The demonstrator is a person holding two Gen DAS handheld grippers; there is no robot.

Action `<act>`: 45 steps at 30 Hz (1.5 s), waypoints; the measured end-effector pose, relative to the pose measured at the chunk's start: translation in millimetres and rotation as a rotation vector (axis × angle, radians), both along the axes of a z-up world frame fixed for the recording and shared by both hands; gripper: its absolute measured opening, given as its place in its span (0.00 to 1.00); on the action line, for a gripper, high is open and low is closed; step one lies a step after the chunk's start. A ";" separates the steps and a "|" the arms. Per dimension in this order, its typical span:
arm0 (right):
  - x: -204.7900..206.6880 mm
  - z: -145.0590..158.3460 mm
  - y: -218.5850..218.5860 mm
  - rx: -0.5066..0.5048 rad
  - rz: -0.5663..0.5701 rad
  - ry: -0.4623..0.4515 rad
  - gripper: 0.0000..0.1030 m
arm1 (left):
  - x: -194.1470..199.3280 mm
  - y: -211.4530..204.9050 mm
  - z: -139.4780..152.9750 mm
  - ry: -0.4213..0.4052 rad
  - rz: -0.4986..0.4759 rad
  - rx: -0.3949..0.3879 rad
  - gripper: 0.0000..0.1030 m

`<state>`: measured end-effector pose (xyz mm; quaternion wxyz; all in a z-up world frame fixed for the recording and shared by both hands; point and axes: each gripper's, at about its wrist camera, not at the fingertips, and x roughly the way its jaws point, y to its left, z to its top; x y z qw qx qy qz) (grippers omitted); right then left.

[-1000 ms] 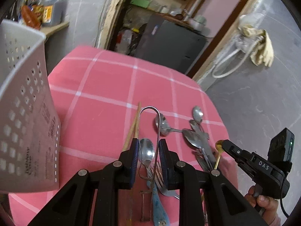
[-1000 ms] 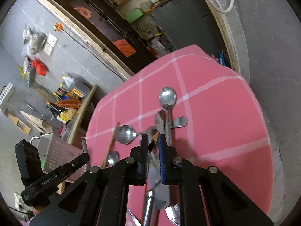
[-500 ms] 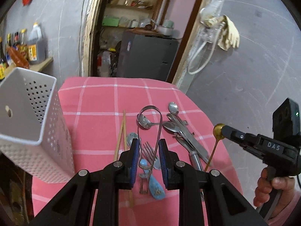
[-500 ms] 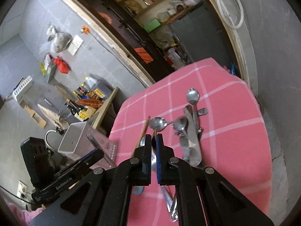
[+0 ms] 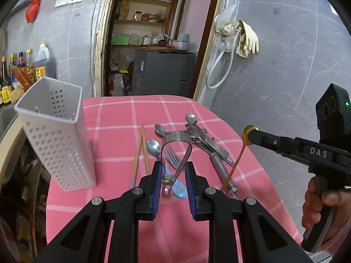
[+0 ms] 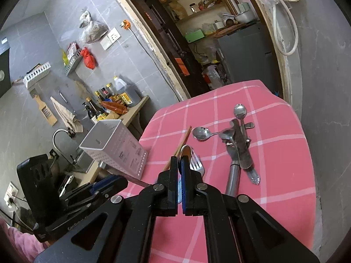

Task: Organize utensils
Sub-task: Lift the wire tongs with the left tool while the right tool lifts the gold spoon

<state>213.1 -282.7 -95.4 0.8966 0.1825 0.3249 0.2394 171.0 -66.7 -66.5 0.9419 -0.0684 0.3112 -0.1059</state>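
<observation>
Left claw (image 5: pixel 173 168) clamped on the two arms of the steel tongs (image 5: pixel 175 137), loop end pointing forward, clear above the pink checked cloth (image 5: pixel 122 114). Right claw (image 5: pixel 252 132) pinched shut on the gold spoon (image 5: pixel 235 164) close to its bowl, thin handle hanging down below the tips. From the right wrist view, pads pressed together and spoon barely visible, so depth of bite hard to judge.

White perforated holder (image 5: pixel 54 135) ahead and to the left of the left claw, upright, mouth open, near the cloth's edge.

Risks:
- Springy tongs held on smooth, slanted arms: likely to squirt forward out of the pads on any tilt or jolt.
- Spoon gripped at one end only: prone to swing, pivot in the pads, or drop onto the steel pile (image 5: pixel 208 144) below and ahead.
- Light holder near the edge: easy to tip or shove off with a low, sideways entry.
- Both claws heading for one narrow mouth: possible clash.
- Chopsticks (image 5: pixel 140 151) and fork (image 5: pixel 172 156) just under the left claw: liable to scatter if dipped.
</observation>
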 end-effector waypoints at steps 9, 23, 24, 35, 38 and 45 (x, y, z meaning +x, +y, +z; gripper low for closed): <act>-13.5 2.2 -5.3 -0.023 0.010 -0.005 0.03 | -10.4 2.4 -8.7 0.025 0.044 -0.049 0.21; -25.1 0.7 -4.4 -0.037 0.021 -0.006 0.03 | -12.3 5.1 -22.7 0.097 0.073 -0.035 0.20; -25.8 0.0 -4.3 -0.034 0.021 -0.006 0.03 | -13.8 8.4 -28.4 0.132 0.072 -0.039 0.21; -25.8 -1.3 -1.8 -0.037 0.033 0.000 0.03 | 13.1 11.7 -80.8 0.408 0.007 -0.021 0.28; -25.0 0.8 0.2 -0.046 0.033 0.004 0.03 | 25.6 -0.5 -80.0 0.439 -0.056 0.068 0.23; -25.4 20.8 9.5 -0.050 0.047 -0.018 0.02 | 27.1 -1.2 -56.5 0.407 -0.112 0.053 0.18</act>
